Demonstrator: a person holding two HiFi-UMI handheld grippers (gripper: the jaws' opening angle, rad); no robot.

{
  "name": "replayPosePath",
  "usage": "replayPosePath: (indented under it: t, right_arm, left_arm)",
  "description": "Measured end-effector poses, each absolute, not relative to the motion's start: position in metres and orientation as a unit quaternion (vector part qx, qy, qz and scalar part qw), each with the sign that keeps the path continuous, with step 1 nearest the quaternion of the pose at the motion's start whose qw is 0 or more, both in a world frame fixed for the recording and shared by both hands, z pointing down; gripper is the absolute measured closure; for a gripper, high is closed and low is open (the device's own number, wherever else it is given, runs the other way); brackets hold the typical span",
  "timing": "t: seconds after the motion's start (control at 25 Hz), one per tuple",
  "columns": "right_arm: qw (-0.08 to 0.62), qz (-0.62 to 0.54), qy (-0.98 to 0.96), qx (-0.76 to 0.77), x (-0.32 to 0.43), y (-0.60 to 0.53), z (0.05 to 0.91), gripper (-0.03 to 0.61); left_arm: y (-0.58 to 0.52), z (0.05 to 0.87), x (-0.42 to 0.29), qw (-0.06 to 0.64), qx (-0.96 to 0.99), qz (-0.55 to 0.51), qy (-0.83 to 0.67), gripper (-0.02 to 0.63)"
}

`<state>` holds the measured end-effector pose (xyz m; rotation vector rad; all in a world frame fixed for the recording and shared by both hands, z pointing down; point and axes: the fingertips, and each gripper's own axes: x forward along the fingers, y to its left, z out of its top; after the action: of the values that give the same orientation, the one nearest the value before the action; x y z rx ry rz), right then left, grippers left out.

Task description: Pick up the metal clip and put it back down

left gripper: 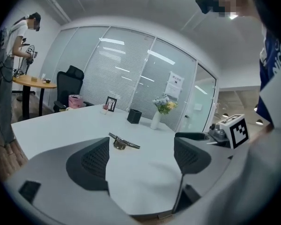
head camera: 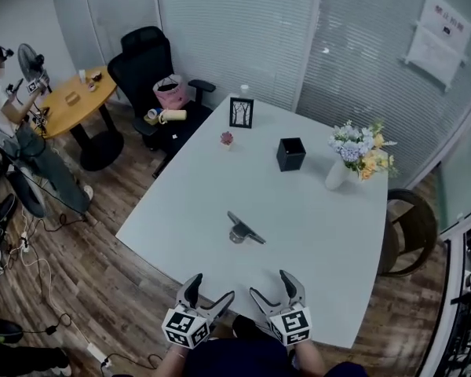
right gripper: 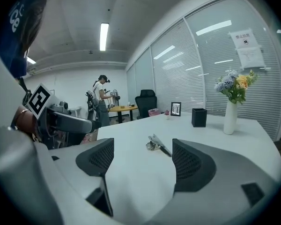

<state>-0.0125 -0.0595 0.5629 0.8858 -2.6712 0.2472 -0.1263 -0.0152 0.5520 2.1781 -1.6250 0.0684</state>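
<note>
Pickup hasn't happened yet: the thin silver metal clip [head camera: 244, 230] lies flat mid-way across the white table [head camera: 314, 234], well ahead of both claws. The left gripper [head camera: 212, 289] and right gripper [head camera: 271, 285] hover side by side at the near edge, tipped slightly down, jaws spread and empty. Next, one probably has to reach out and straddle the clip.

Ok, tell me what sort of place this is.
Probably an office meeting room: a big white table in the middle, glass walls with blinds behind it, and a black office chair in the corner.
</note>
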Motion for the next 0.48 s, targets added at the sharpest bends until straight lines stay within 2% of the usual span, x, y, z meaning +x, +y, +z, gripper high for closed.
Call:
replayPosePath:
  t: [0.48]
  right_arm:
    - [0.167,0.095,-0.935,0.297,-0.014,-0.105,0.572,0.199]
  left_arm:
    - [-0.05,0.557,-0.122,0.22,0.767,0.037,-0.602,0.184]
